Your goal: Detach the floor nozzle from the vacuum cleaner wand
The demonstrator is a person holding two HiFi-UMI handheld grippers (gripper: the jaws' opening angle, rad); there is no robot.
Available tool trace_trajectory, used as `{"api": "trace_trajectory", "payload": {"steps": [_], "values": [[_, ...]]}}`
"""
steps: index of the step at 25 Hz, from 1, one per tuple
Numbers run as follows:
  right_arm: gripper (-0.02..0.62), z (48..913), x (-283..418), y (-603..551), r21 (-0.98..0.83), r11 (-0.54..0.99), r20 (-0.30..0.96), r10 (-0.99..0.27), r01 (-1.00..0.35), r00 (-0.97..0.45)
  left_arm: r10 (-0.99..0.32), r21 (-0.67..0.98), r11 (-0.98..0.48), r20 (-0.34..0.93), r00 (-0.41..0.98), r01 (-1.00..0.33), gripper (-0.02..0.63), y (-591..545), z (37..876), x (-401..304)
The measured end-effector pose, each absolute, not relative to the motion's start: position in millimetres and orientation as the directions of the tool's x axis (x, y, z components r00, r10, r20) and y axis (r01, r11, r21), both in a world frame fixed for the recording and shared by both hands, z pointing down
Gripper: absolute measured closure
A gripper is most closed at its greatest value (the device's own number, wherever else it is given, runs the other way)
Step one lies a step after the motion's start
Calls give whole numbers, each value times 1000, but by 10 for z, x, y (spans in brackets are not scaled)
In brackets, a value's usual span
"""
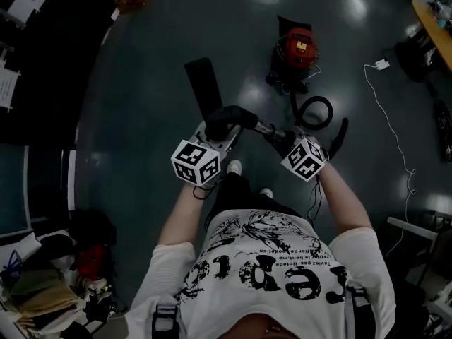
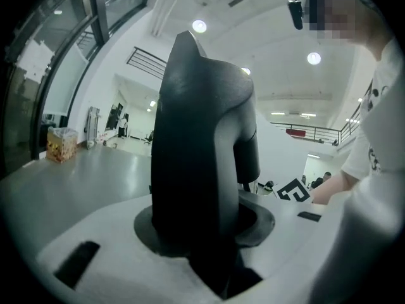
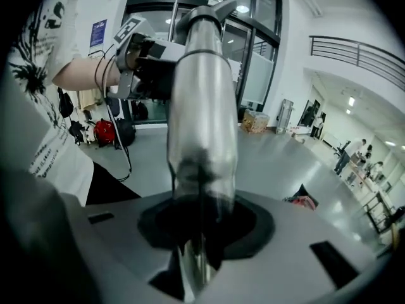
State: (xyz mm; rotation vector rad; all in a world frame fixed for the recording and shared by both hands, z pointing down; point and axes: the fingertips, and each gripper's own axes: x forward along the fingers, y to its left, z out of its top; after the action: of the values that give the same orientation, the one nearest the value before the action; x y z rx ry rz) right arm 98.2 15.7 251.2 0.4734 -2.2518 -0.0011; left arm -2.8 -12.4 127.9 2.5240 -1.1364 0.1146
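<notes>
**Two-handed hold on the wand joint.** The person is holding the assembly in the air in front of the waist, with both tools occupied. The left gripper (image 1: 220, 130) is pinching the black neck of the floor nozzle (image 1: 203, 83), whose flat head is pointing away over the floor (image 1: 141, 119). The right gripper (image 1: 284, 140) is clamping the shiny metal wand (image 1: 265, 128) just beside the joint (each gripper view is showing its part filling the gap between the jaws, pads pressing on it). The nozzle is looking joined to the wand, so the separation is judged not yet done. Several failures are threatening from here. The smooth tube is probably offering little friction, so a straight pull may be sliding it through the right jaws rather than opening the joint. If a catch is locking the neck (none is visible), force alone may be straining the plastic. A sudden release may be throwing the two hands apart, and the nozzle, gripped only at its neck, may be pivoting out and dropping toward the shoes (image 1: 234, 167). The black hose (image 1: 316, 111) is running down to the red vacuum cleaner (image 1: 298, 50), so a hard tug may be dragging or tipping it
</notes>
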Motion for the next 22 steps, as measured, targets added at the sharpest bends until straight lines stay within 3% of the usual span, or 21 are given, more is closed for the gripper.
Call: {"api": "trace_trajectory", "payload": {"steps": [10, 16, 19, 22], "values": [[483, 2616, 995, 259, 146, 918, 751, -345, -369, -562, -715, 253, -531, 379, 588, -809, 471, 170, 1114, 228], [486, 2769, 965, 42, 199, 882, 749, -418, -427, -515, -744, 200, -480, 424, 517, -854, 475, 200, 1132, 351], [486, 2884, 960, -29, 217, 886, 754, -419, -410, -505, -741, 296, -436, 418, 526, -850, 480, 220, 1202, 325], [486, 3072, 1134, -112, 220, 876, 770, -425, -429, -475, -813, 474, -327, 300, 499, -818, 483, 97, 1007, -9]]}}
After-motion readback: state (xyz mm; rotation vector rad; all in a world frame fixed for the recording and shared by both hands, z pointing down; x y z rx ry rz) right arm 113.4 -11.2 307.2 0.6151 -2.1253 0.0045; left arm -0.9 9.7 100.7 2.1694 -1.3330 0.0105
